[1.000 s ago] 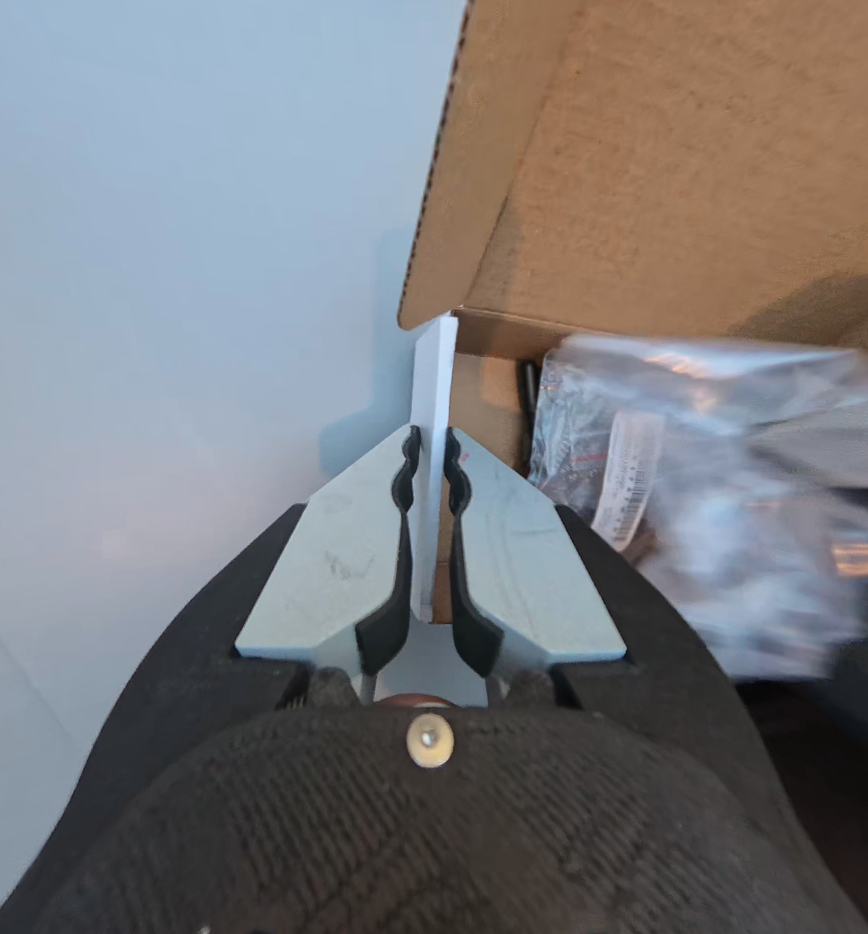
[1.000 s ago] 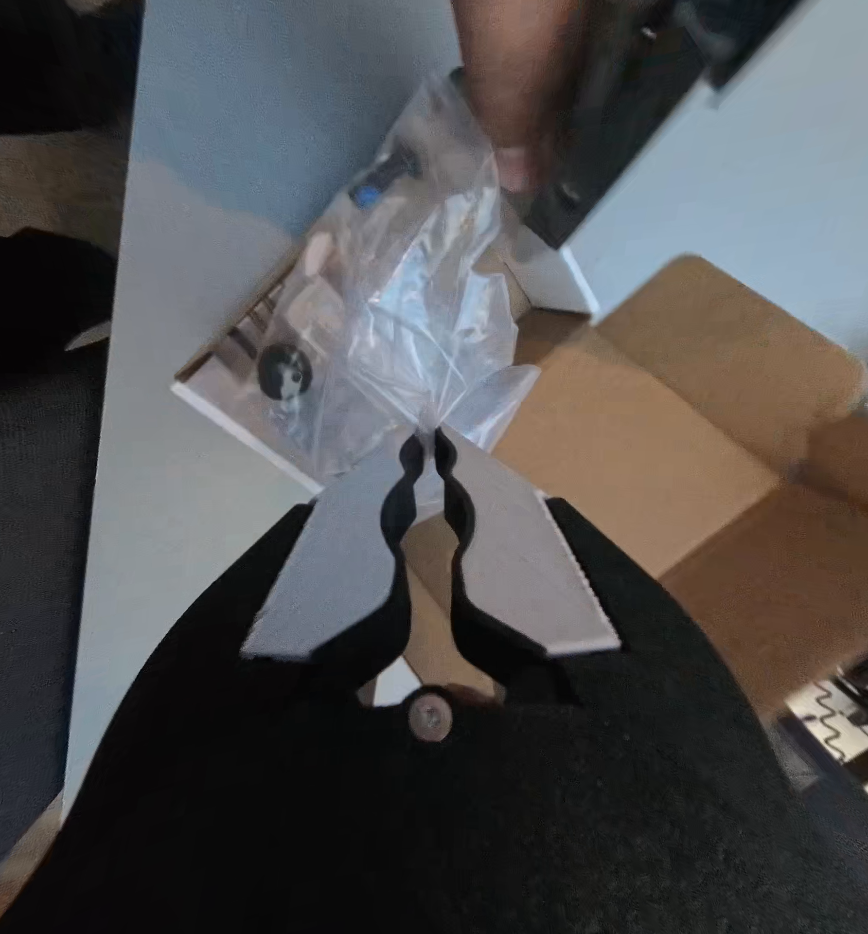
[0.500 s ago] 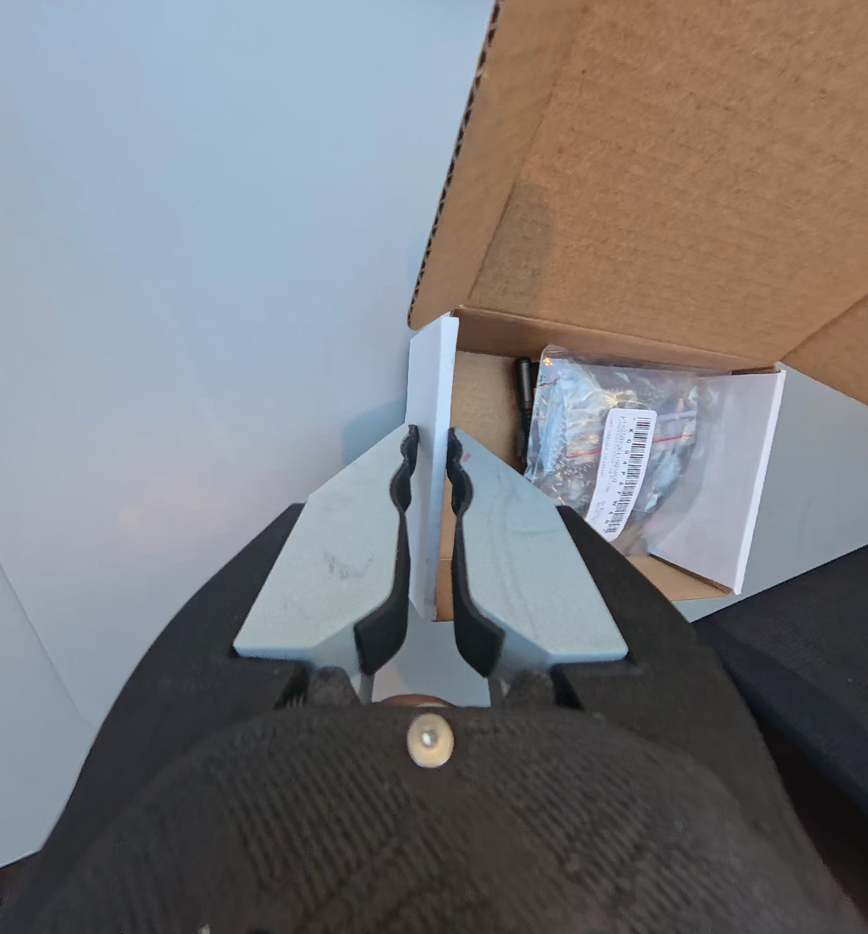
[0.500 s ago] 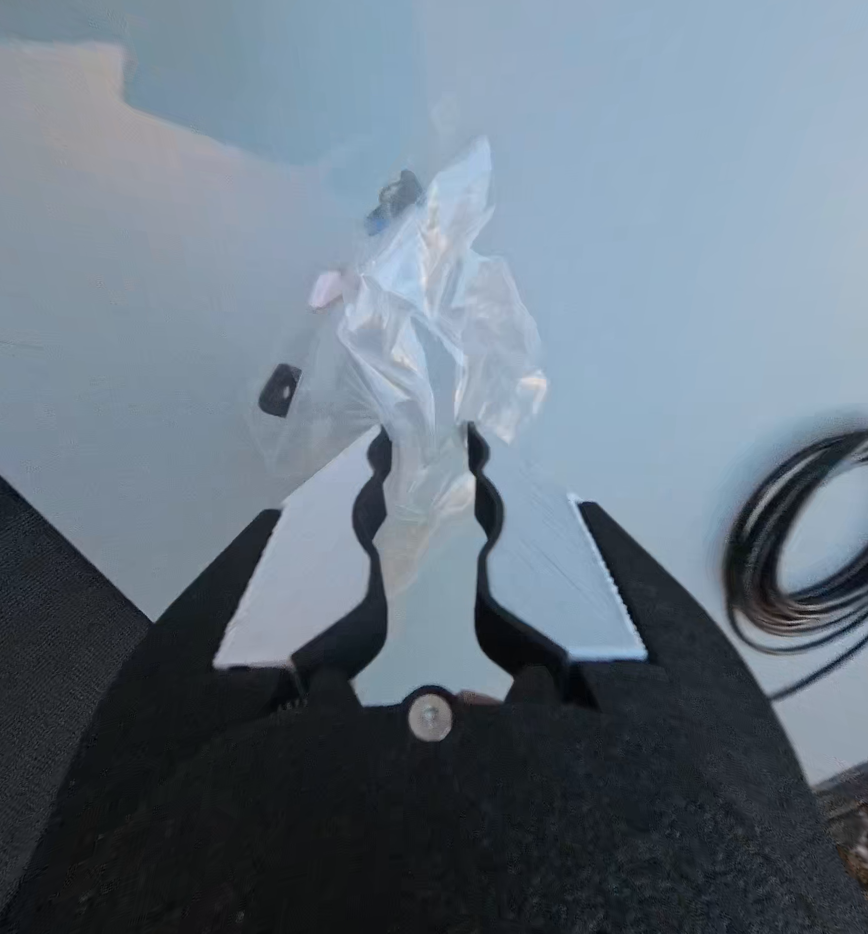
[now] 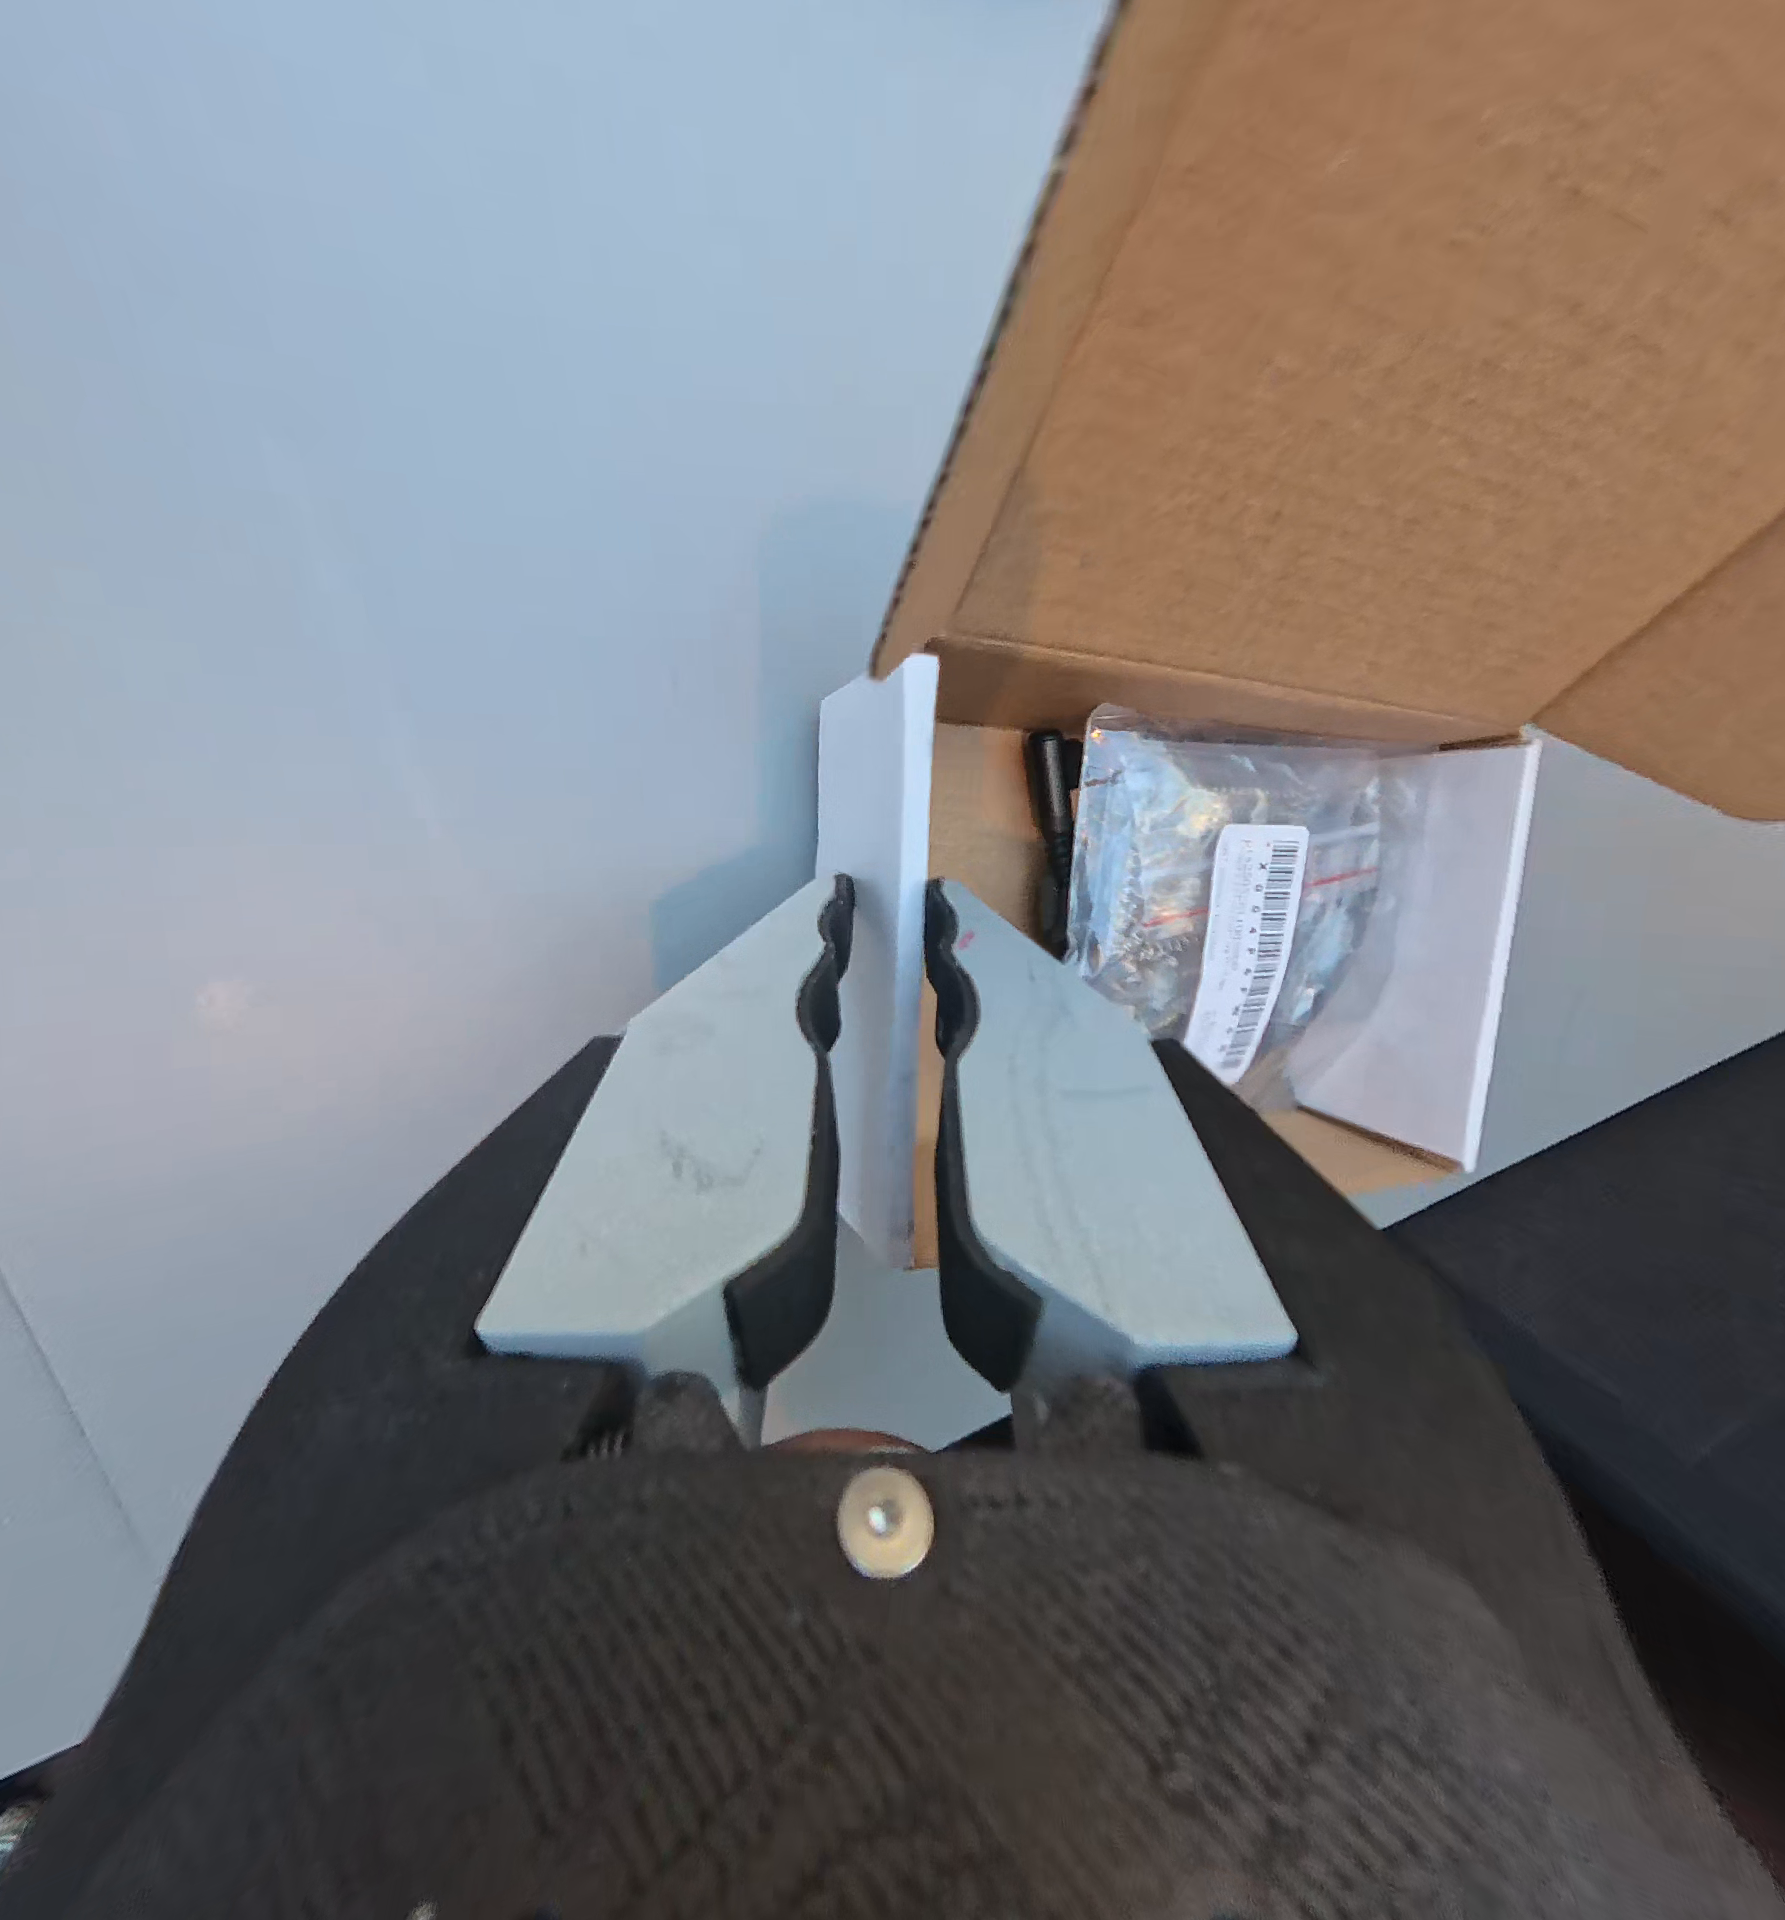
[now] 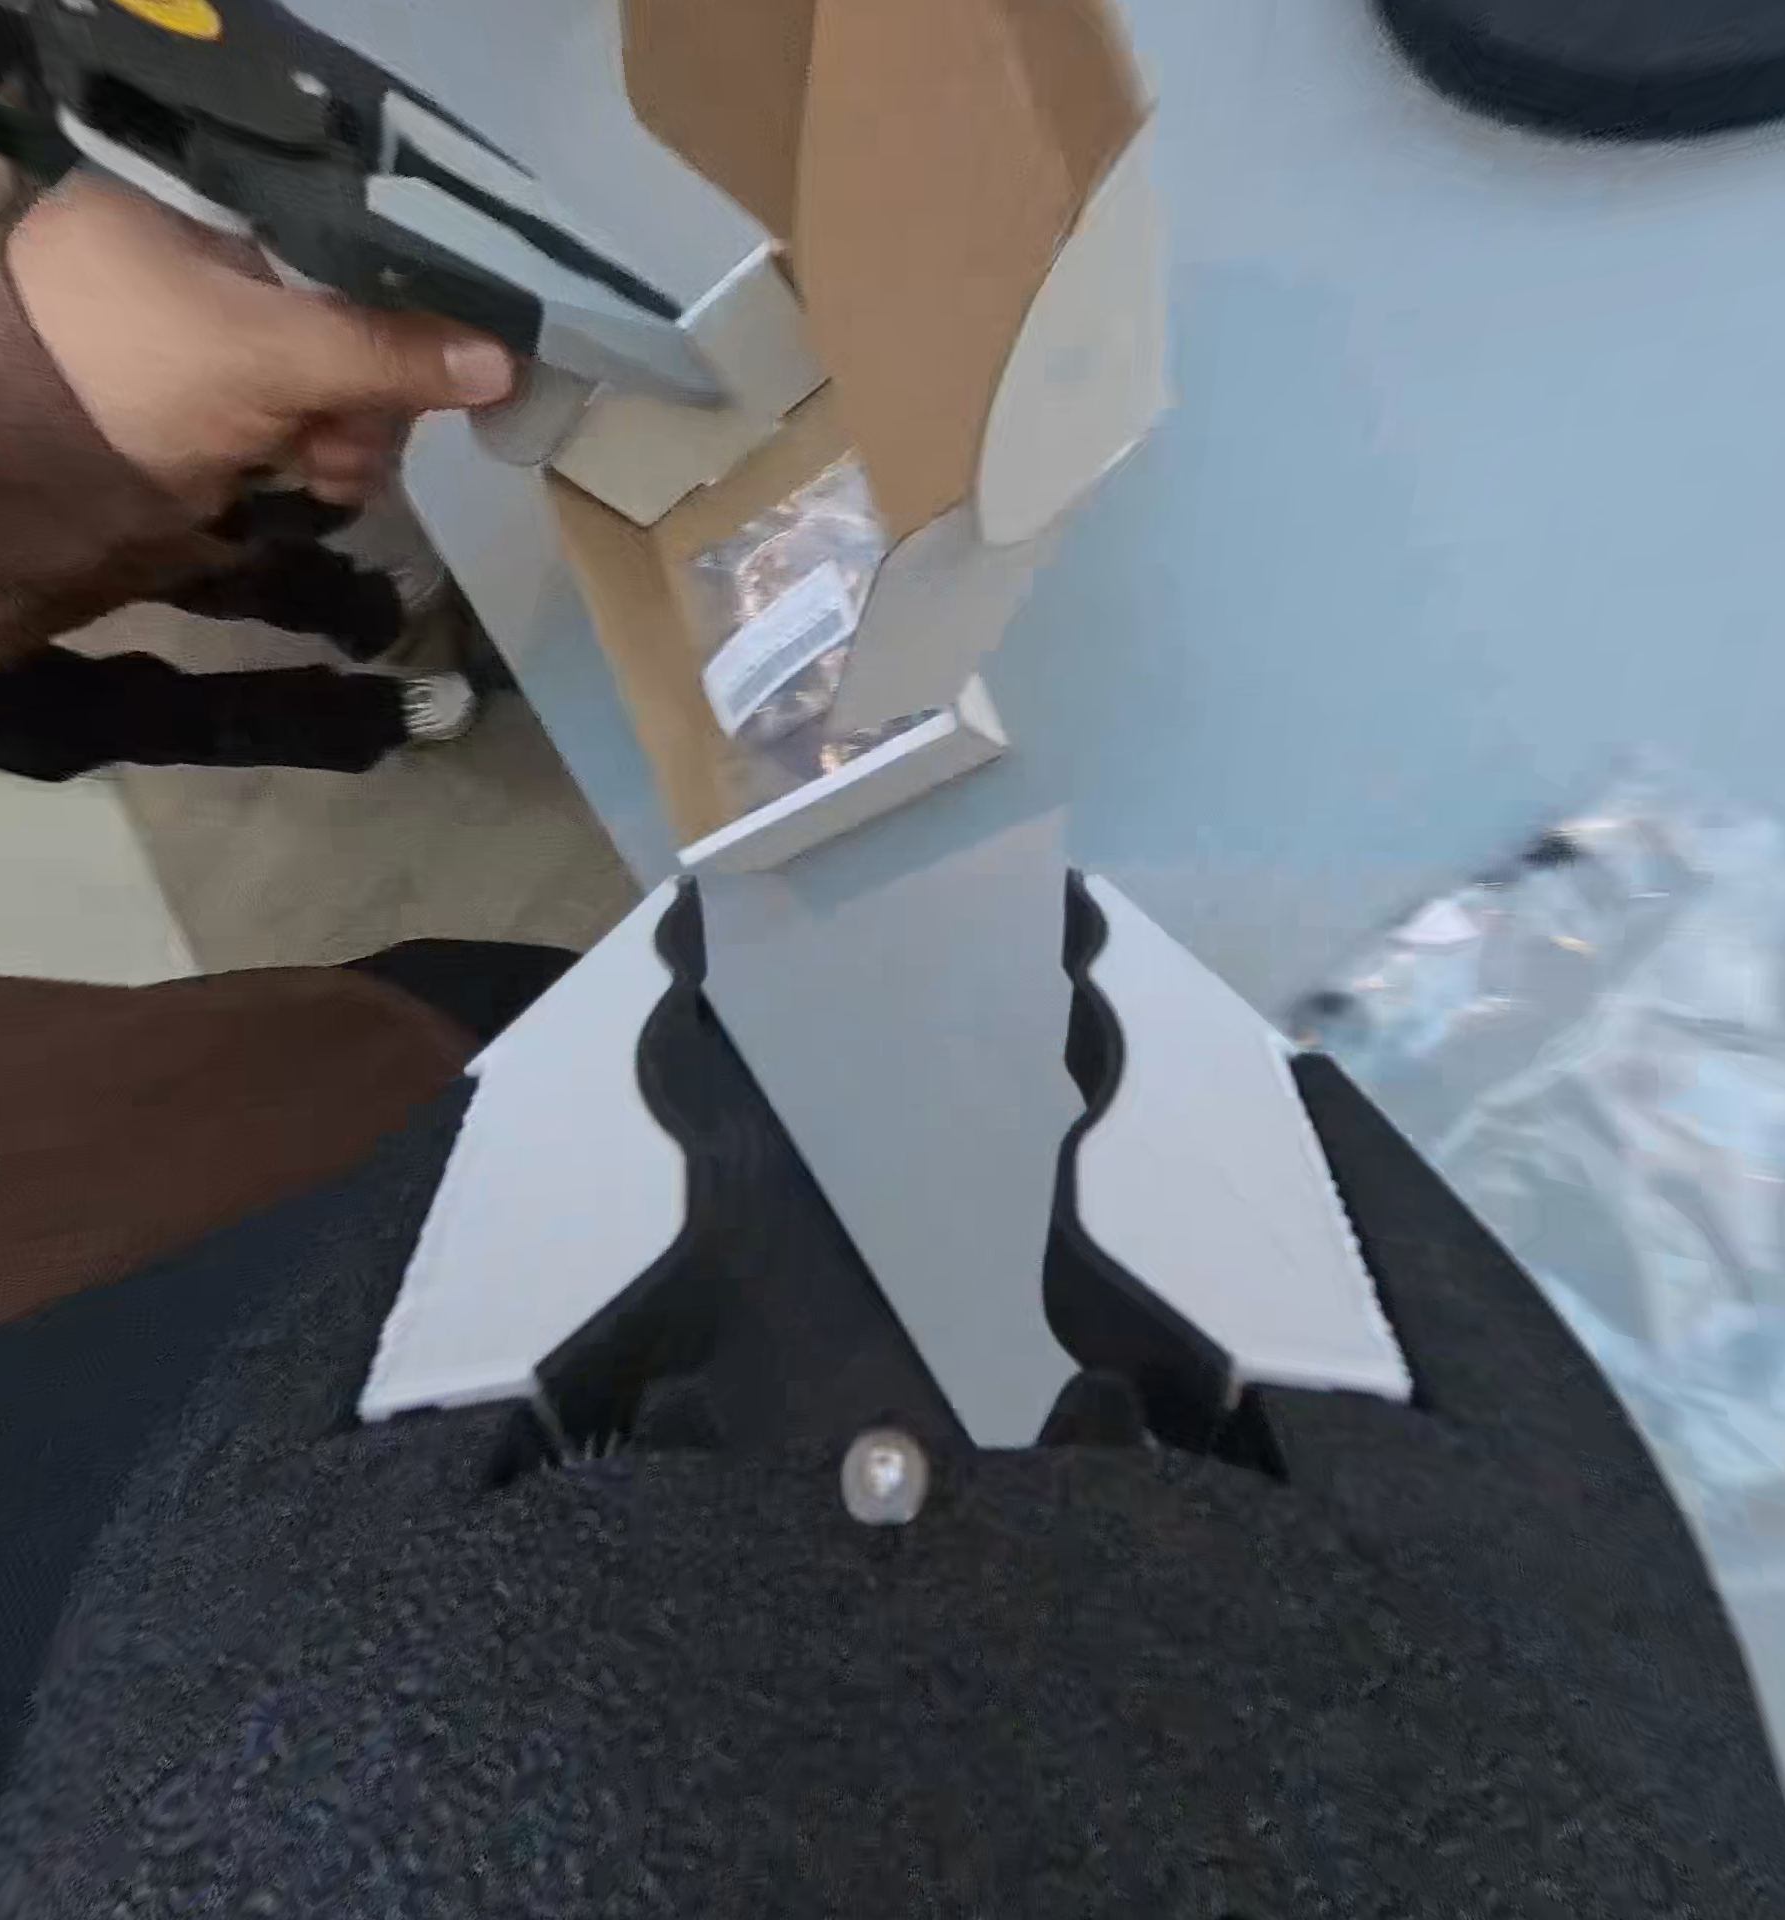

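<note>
the left gripper (image 5: 886,904) has its fingers pinched close on the white side wall (image 5: 883,935) of a small box (image 5: 1428,935), and both black pads touch that wall. the box sits on the pale blue counter (image 5: 348,520). its brown lid (image 5: 1439,364) stands open at about 1 o'clock from the fingers. inside the box, at about 2 o'clock, lies a clear bag of small parts (image 5: 1179,914) with a white sticker (image 5: 1246,935) on it. a black plug end (image 5: 1049,769) pokes out just beside the bag.

the right gripper (image 6: 880,894) has its fingers spread wide with nothing between them, only bare counter. the box's near white edge (image 6: 846,790) is just past the left fingertip at about 12 o'clock. a crumpled clear bag (image 6: 1594,1039) lies on the counter at about 3 o'clock, blurry, so i cannot tell what is in it. at about 10 o'clock a hand (image 6: 213,353) holds the other gripper on the box.
</note>
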### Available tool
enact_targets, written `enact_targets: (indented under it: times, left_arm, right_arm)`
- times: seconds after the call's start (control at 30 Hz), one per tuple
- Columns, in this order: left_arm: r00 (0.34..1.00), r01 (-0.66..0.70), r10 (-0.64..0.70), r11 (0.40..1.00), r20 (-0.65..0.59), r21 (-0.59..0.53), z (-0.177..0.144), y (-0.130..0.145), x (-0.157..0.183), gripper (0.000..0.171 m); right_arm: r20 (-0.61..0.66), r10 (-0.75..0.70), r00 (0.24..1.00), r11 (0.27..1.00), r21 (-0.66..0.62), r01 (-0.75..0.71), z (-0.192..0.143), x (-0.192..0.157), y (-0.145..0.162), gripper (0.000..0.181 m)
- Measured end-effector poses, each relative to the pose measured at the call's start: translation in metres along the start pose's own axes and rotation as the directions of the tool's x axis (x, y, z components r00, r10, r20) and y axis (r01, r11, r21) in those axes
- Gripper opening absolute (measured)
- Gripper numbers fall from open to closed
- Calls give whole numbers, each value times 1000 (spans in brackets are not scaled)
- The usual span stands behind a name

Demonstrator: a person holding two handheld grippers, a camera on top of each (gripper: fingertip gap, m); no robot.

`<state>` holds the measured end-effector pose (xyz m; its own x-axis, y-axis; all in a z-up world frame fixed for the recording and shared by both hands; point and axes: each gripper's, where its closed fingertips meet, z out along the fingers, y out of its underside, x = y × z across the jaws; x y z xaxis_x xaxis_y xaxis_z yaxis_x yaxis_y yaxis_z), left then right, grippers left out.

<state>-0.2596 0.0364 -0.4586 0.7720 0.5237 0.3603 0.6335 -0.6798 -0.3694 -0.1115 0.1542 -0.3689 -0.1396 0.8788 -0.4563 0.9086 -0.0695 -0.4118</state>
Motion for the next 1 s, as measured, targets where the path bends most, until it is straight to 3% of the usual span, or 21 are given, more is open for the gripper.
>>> enact_targets:
  times: [0.13,0.2,0.23,0.3,0.33,0.4,0.5,0.57,0.63,0.67,0.8,0.9,0.93,1.0]
  left_arm:
    - [998,-43,40,998,-50,-50,1,11,5,23]
    - [993,-96,88,990,-73,-103,2,17,8,24]
    - [989,-132,122,982,-81,-138,3,21,8,15]
    - [982,-186,180,972,-54,-145,2,21,4,13]
    - [977,-212,212,967,-16,-142,0,19,-2,10]
    - [983,-183,183,977,-15,-110,-3,15,-5,8]
    - [993,-94,90,994,-71,-58,-8,7,-3,4]
    - [993,-85,81,996,-87,-38,-11,1,0,3]
    - [993,-76,72,997,-93,-35,-13,-3,2,3]
    - [993,-83,79,996,-91,-39,-14,-5,4,3]
    - [988,-148,148,989,-40,11,-18,-21,12,3]
    - [982,-150,158,985,-99,84,-21,-48,39,4]
    - [976,-158,173,981,-133,116,-25,-60,53,4]
    - [961,-170,208,965,-184,201,-41,-89,80,5]
  right_arm:
    - [80,124,989,983,-147,-111,70,-12,34,69]
    - [101,236,966,965,-141,-221,95,-7,29,71]
    - [137,302,943,950,-126,-286,104,-7,23,70]
    - [197,395,897,918,-112,-380,114,-9,17,71]
    - [208,399,893,917,-103,-385,116,-10,15,61]
    - [229,356,906,934,-79,-347,112,-13,12,65]
    - [343,354,870,930,-29,-367,102,-26,0,98]
    - [449,365,816,914,-4,-406,97,-36,-9,101]
    - [566,373,735,892,0,-452,92,-50,-17,93]
    - [603,368,707,886,4,-464,89,-55,-20,76]
    - [620,368,693,860,57,-508,75,-46,-30,72]
    - [551,285,785,865,205,-458,32,-28,-51,70]
    - [462,234,855,882,269,-386,12,-20,-58,70]
    - [90,78,993,931,350,-104,-31,6,-68,68]
